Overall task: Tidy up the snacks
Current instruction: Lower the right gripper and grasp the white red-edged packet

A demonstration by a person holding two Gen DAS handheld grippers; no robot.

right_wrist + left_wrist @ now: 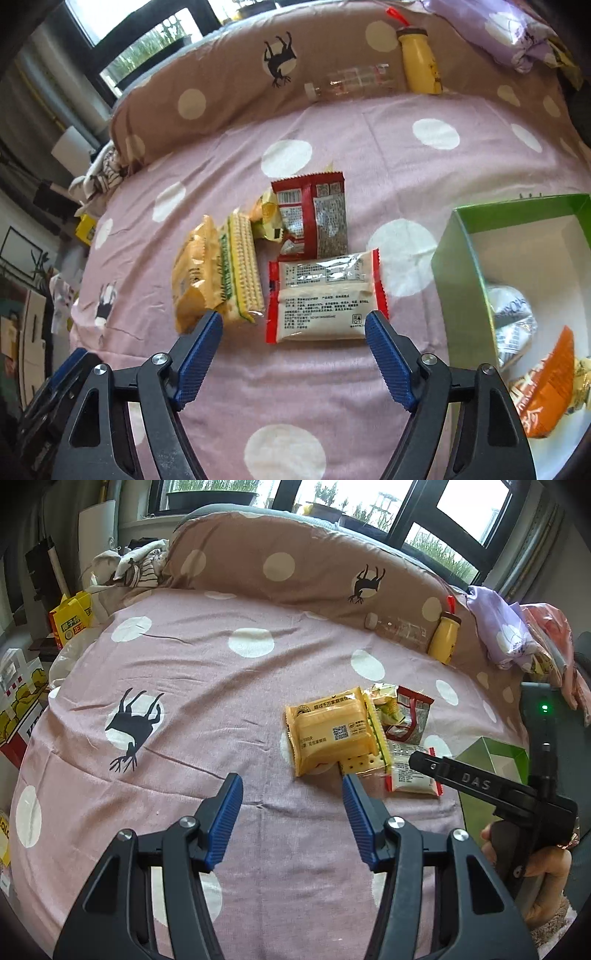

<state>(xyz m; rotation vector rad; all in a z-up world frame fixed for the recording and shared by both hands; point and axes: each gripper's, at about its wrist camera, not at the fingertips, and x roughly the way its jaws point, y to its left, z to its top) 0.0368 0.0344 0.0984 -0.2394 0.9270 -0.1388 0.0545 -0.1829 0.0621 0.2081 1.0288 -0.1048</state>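
- The right gripper hangs with its jaws spread and nothing between them, just short of the white packet with red ends; the gap looks matched to the packet's width, so I judge this the next one to be picked
- The left gripper is released too, narrower, empty over bare bedsheet, with the yellow biscuit pack just ahead and to its right
- The snacks sit in one loose cluster ahead of both grippers: crinkly glossy film, flat pillow shapes, serrated ends; a ridged cracker sleeve lies against the yellow pack
- The green box, stiff card with a white inside, stands open to the right of the right gripper, already holding a silver packet and an orange packet, so it is likely the sorting bin
- The soft, wrinkled cloth may give under a pinch
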